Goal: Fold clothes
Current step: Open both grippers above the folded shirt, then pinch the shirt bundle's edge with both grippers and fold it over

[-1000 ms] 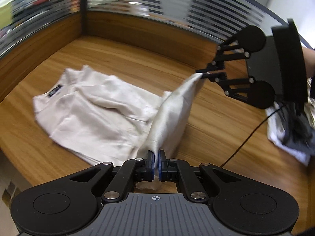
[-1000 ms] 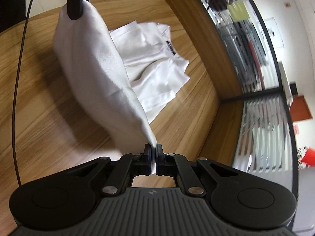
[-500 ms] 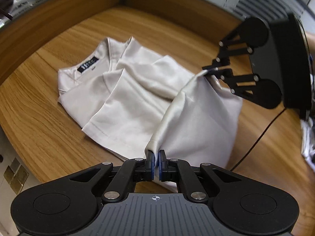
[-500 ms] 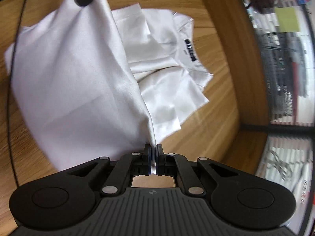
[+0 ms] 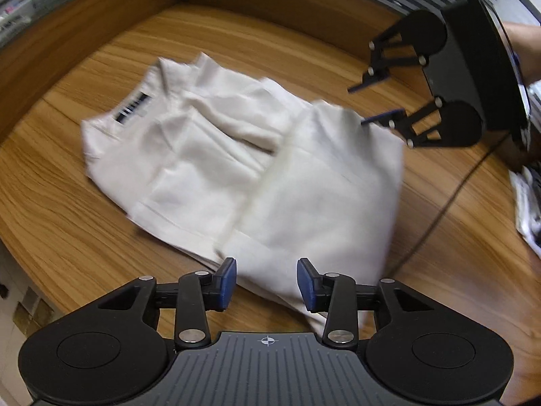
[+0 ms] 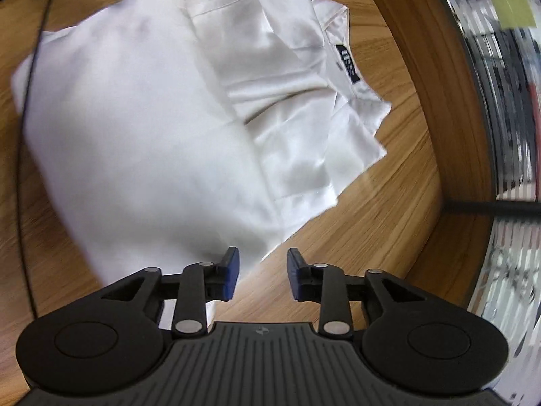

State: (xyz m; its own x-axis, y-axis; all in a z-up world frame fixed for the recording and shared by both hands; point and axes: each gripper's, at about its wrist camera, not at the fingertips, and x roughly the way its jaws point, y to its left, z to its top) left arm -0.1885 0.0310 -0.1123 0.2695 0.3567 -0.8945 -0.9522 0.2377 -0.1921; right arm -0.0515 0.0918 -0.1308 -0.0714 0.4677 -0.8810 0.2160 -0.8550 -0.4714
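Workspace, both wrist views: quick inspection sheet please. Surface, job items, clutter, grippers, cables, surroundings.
Surface: wooden table, wood-grain top, curved near edge.
Job's things: white shirt lying on the table, lower part folded over the body; black neck label showing; image motion-blurred.
Clutter: black-and-white printed cloth at the table's right edge, partly cut off.
Grippers: left gripper open above the shirt's near edge, holding nothing; right gripper open, holding nothing.
Cables: black cable crossing the table beside the shirt.
Surroundings: wooden partition topped with striped glass panels.
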